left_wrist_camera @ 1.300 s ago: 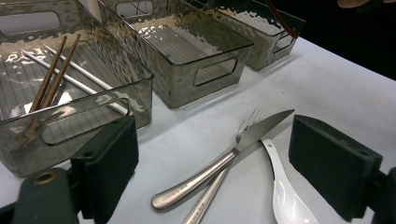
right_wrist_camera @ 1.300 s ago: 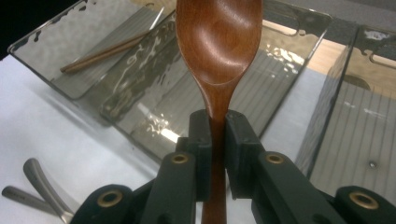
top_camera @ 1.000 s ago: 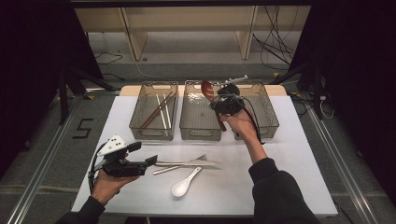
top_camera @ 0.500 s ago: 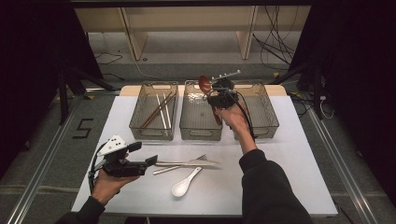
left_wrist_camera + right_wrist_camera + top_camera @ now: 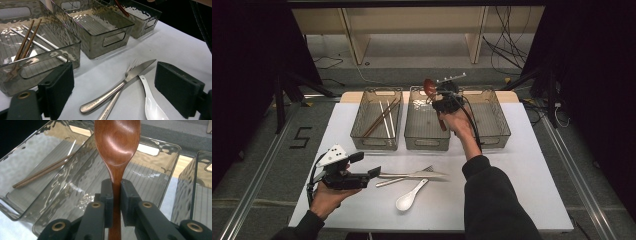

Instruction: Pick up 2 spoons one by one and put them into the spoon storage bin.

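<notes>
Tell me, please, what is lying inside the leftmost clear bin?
The leftmost bin holds brown chopsticks crossed with pale ones. Its rippled walls blur the near corners.

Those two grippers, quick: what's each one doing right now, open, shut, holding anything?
Left gripper: jaws open, holding nothing, beside the cutlery on the table.
Right gripper: jaws shut on the brown wooden spoon, over the middle clear plastic bin.

Three clear bins are sitting in a row at the far side of the white surface (image 5: 532, 165). The left bin (image 5: 377, 120) is holding brown chopsticks (image 5: 381, 119) and pale ones. Nearer, a knife (image 5: 412, 175) is lying across a fork (image 5: 404, 177), with a white soup spoon (image 5: 409, 196) just beside them.
</notes>
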{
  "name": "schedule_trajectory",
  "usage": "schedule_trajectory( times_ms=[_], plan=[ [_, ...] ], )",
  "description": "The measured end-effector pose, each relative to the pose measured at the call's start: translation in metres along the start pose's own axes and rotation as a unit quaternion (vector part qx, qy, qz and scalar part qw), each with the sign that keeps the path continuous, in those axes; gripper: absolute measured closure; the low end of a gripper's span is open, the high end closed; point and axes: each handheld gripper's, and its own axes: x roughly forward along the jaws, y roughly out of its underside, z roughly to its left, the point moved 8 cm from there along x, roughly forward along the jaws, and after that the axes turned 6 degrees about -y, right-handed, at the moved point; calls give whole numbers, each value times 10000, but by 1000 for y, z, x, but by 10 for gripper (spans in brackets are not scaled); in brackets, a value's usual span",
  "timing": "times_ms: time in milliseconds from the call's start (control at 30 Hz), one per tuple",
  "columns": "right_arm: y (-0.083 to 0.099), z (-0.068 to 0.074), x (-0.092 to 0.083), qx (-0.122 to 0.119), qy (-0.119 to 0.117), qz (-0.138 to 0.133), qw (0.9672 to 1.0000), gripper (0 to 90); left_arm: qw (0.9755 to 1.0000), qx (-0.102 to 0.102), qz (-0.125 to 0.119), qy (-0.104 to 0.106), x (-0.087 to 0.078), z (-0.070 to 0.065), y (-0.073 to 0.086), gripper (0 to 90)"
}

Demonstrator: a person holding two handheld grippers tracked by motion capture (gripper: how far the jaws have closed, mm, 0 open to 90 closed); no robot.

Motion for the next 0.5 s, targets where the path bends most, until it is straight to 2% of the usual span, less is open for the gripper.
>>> schedule_trajectory(
  times_ms=[267, 300, 367, 500],
  plan=[
    [2, -3, 8, 155, -17, 55, 9999, 814, 10000, 9, 2, -1, 0, 0, 0, 155],
    [3, -2, 9, 181, -40, 73, 9998, 797, 10000, 15, -3, -6, 0, 0, 0, 156],
    [4, -1, 11, 251, -109, 114, 9996, 667, 10000, 10, -3, -9, 0, 0, 0, 156],
    [5, 3, 7, 204, -239, 134, 9994, 587, 10000, -17, -30, -25, -1, 1, -1, 156]
  ],
)
